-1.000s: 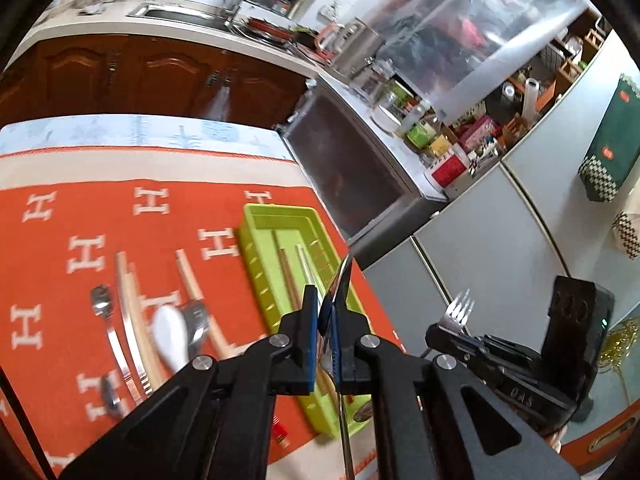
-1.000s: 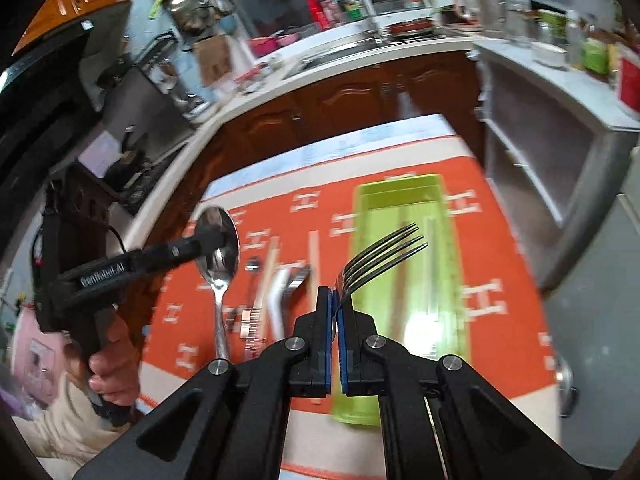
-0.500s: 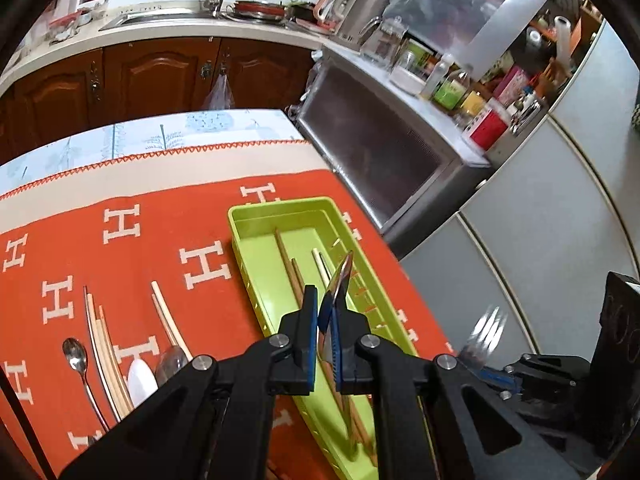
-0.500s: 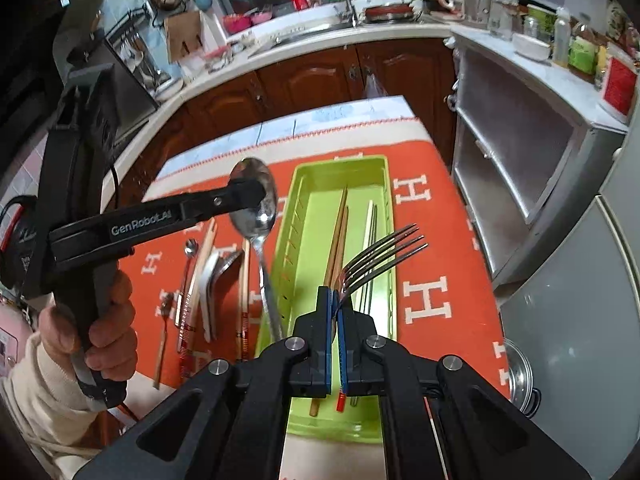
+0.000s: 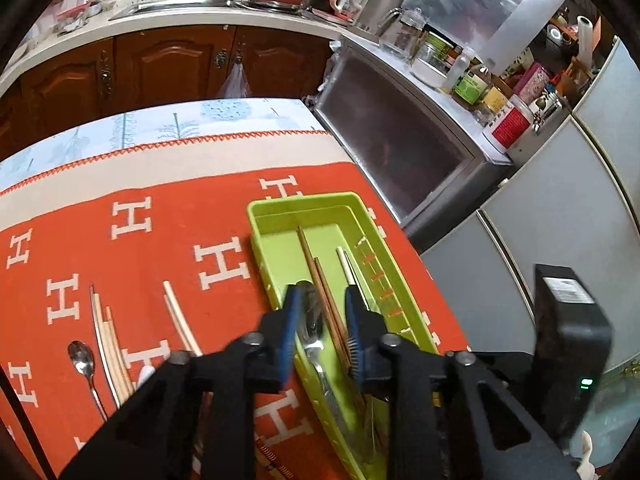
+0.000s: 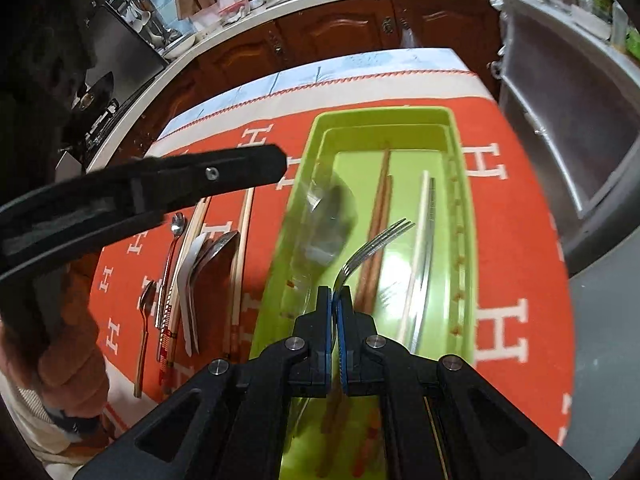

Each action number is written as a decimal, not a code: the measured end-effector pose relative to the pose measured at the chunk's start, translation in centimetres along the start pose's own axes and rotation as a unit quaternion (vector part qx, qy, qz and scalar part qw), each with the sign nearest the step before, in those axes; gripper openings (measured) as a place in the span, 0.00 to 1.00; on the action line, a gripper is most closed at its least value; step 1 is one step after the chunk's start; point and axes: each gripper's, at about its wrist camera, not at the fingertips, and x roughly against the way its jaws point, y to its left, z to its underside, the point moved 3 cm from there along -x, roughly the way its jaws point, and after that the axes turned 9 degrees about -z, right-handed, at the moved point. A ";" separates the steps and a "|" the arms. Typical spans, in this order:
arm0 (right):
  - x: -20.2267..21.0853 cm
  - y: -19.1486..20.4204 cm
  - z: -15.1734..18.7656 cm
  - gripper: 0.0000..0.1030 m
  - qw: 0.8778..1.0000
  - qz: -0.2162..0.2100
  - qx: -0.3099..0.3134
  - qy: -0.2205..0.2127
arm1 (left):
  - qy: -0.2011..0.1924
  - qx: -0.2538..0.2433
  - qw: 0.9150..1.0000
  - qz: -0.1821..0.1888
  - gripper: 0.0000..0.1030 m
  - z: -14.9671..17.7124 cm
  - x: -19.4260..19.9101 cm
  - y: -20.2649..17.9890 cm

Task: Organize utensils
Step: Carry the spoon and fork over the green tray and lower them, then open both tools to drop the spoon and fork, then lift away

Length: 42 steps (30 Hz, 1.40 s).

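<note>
Over the green tray (image 6: 464,216), near its left wall: large spoon (image 6: 326,224), motion-blurred in the right wrist view, bowl toward the far end; in the left wrist view seen between the parted blue pads, handle running down the tray floor. Cannot tell whether already resting flat. Left gripper (image 5: 320,320) directly above it, jaws narrowly apart and just been opening, spoon between them but pads not pressing on it.

Beside the spoon, inside the same tray: brown wooden chopsticks (image 6: 378,216) lying lengthwise down the middle, then a white chopstick (image 6: 416,248) and a metal one (image 6: 431,240) close together toward the right wall. Row of small orange marks along that right wall.

Just above the near half of the tray: fork (image 6: 372,248), tines pointing away and up to the right, neck clamped in the right gripper (image 6: 335,300). Jaws closed tight on it, blue pads almost meeting.

Under the tray: orange cloth (image 6: 516,240) with white H pattern, spread over the desk (image 5: 224,116), a pale patterned strip showing at the far edge.

Left of the tray on the cloth: pale chopsticks (image 5: 178,316), more light sticks (image 5: 108,340), a small spoon (image 5: 82,360), and in the right wrist view a cluster of larger spoons (image 6: 208,256) with red-patterned chopstick ends close by.

Lower left of the right wrist view: person's hand (image 6: 76,368) gripping the left tool's handle, cream knit sleeve below.

Beyond the desk: dark wooden cabinets (image 5: 168,60), pale worktop with sink, steel cabinet to the right.
</note>
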 end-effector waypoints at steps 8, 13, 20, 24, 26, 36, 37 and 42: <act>-3.1 -0.7 -1.4 0.04 0.999 0.007 -0.004 0.031 | 0.006 0.005 0.999 -0.031 0.29 1.3 2.3 2.4; -3.2 -0.6 -1.7 0.23 0.999 -0.017 -0.029 0.018 | 0.002 0.023 0.998 -0.061 0.40 2.9 4.5 5.6; -0.6 1.6 -2.1 0.29 1.000 -0.021 -0.018 -0.015 | 0.003 0.066 0.993 -0.102 0.40 5.4 7.6 11.0; 1.1 3.8 -1.1 0.29 0.999 -0.032 -0.016 -0.030 | 0.004 0.091 0.989 -0.115 0.40 6.8 9.2 13.6; 2.3 5.0 -0.7 0.29 0.999 -0.035 -0.009 -0.034 | 0.009 0.102 0.988 -0.114 0.40 7.6 9.8 14.7; 2.7 10.9 0.8 0.29 0.997 -0.067 0.013 -0.030 | 0.000 0.110 0.987 -0.117 0.40 9.5 11.4 16.3; 2.5 11.5 0.9 0.28 0.997 -0.070 0.015 -0.029 | 0.000 0.108 0.987 -0.117 0.40 9.7 11.5 16.4; 1.2 13.5 1.5 0.27 0.997 -0.077 0.025 -0.018 | 0.021 0.113 0.987 -0.114 0.40 11.3 10.2 16.7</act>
